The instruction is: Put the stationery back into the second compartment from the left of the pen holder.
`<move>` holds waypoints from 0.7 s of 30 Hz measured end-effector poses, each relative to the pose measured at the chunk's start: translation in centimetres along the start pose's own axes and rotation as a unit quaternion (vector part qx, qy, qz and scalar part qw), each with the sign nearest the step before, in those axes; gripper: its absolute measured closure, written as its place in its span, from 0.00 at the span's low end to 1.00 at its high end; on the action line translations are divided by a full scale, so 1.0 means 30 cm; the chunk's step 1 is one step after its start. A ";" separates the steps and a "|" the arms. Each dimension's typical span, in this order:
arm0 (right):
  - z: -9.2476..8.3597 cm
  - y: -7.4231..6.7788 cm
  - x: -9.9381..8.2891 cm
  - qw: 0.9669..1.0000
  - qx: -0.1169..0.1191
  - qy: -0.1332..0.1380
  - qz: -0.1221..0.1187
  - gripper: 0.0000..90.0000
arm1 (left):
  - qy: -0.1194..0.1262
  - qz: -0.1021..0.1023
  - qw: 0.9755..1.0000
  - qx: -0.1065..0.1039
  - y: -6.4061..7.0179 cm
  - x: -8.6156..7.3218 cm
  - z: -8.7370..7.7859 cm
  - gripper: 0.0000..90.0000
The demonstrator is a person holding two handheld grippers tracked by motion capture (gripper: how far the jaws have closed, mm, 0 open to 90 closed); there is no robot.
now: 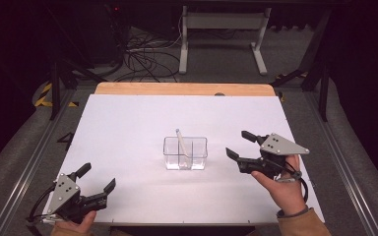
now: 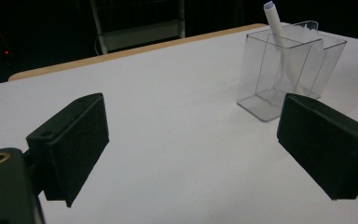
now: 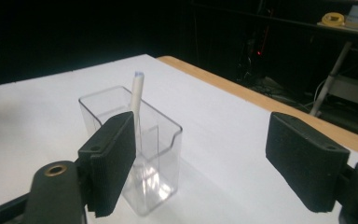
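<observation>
The clear holder [image 1: 185, 153] (a white pen [image 1: 179, 141] leaning in it) alone interrupts the white tabletop [image 1: 128, 128].

From my seat the white tabletop [image 1: 128, 128] sits under bright light while the room beyond stays dark. A wooden edge strip [image 1: 184, 89] runs along its far side at twelve o'clock. Past it stands a white desk frame [image 1: 224, 34] on grey carpet [image 1: 295, 59], with tangled black cables [image 1: 145, 59] at eleven o'clock.

— What stands mid-bench [image 1: 128, 128]?
— A divided box [image 1: 185, 153], a pen [image 1: 180, 141] leaning in its left compartment.
— And the grippers?
— Left gripper [image 1: 98, 178] near the front-left corner; right gripper [image 1: 239, 144] just right of the box.
</observation>
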State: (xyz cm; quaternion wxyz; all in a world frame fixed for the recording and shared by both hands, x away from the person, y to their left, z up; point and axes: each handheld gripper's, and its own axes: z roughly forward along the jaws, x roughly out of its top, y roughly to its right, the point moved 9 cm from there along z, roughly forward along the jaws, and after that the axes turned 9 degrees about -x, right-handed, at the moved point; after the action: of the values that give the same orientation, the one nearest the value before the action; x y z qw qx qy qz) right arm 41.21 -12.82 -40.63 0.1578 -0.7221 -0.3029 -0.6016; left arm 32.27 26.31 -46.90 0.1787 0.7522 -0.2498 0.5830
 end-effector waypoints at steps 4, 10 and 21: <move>-0.024 0.018 -0.049 1.000 -0.004 -0.009 0.000 0.28 | -0.001 0.003 1.000 -0.001 0.003 0.000 0.002 0.11; -0.047 0.027 -0.114 1.000 -0.007 -0.005 0.003 0.28 | -0.005 0.007 1.000 -0.004 0.010 -0.002 0.007 0.11; -0.061 0.070 -0.254 0.998 -0.053 -0.026 0.002 0.30 | -0.008 0.011 1.000 -0.005 0.015 -0.003 0.011 0.11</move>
State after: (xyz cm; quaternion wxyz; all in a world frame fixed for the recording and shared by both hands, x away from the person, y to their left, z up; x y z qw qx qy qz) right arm 40.42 -17.40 -47.26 0.1125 -0.7456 -0.2732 -0.5973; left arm 32.23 25.78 -47.09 0.1745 0.7531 -0.2622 0.5776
